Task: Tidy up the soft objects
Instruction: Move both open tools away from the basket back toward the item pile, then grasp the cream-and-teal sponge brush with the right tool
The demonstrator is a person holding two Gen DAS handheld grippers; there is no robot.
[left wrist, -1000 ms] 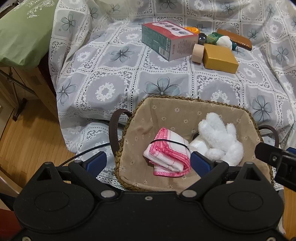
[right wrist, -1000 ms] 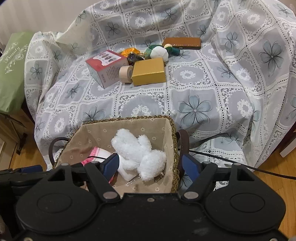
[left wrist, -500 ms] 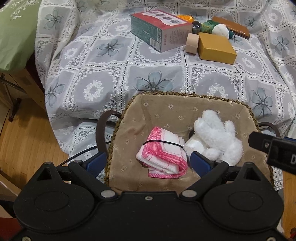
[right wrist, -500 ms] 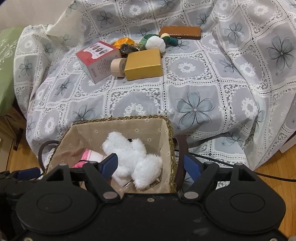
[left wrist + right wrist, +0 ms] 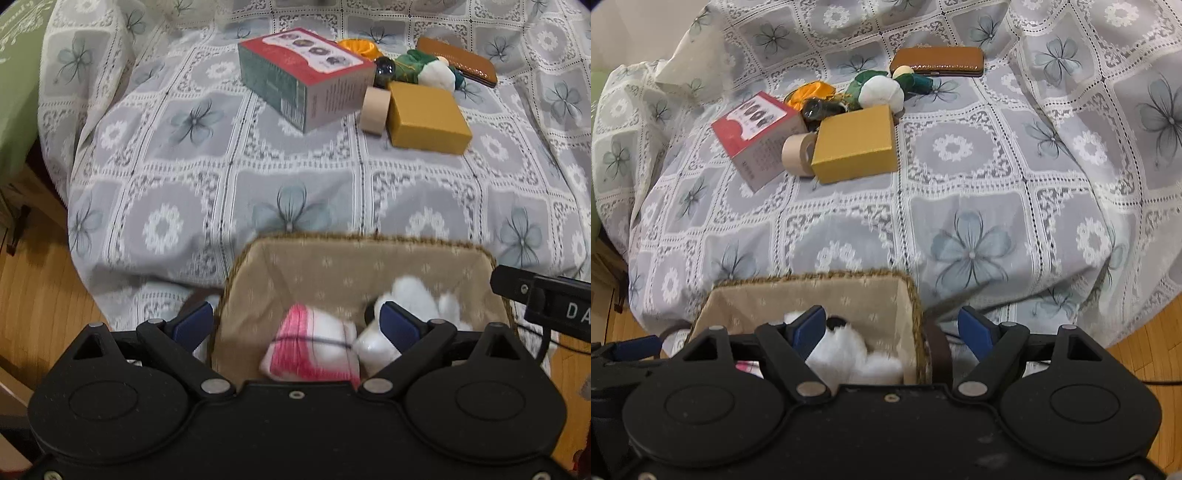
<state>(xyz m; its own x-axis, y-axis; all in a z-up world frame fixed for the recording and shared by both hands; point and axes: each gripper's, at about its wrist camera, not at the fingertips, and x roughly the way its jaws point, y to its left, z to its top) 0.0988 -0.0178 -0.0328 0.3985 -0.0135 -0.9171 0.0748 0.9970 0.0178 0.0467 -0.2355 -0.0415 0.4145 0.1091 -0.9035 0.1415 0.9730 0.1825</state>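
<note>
A woven basket (image 5: 369, 266) with beige lining stands at the near edge of the covered seat; it also shows in the right wrist view (image 5: 820, 295). Inside lie a folded pink-and-white cloth (image 5: 314, 350) and a white fluffy plush toy (image 5: 417, 299), which the right wrist view (image 5: 849, 354) shows too. My left gripper (image 5: 295, 325) is open and empty above the basket's near side. My right gripper (image 5: 894, 328) is open and empty over the basket's right rim. A green-and-white soft toy (image 5: 882, 92) and an orange soft piece (image 5: 809, 94) lie far back on the cover.
On the grey floral lace cover (image 5: 295, 177) lie a red-topped box (image 5: 306, 77), a tape roll (image 5: 375, 109), a mustard box (image 5: 428, 118) and a brown case (image 5: 938, 61). A green cushion (image 5: 14, 92) is at the left. Wooden floor (image 5: 40, 295) lies below.
Both grippers have moved forward and up towards the seat; the basket now sits lower and nearer in both views. Both stay open and empty.
</note>
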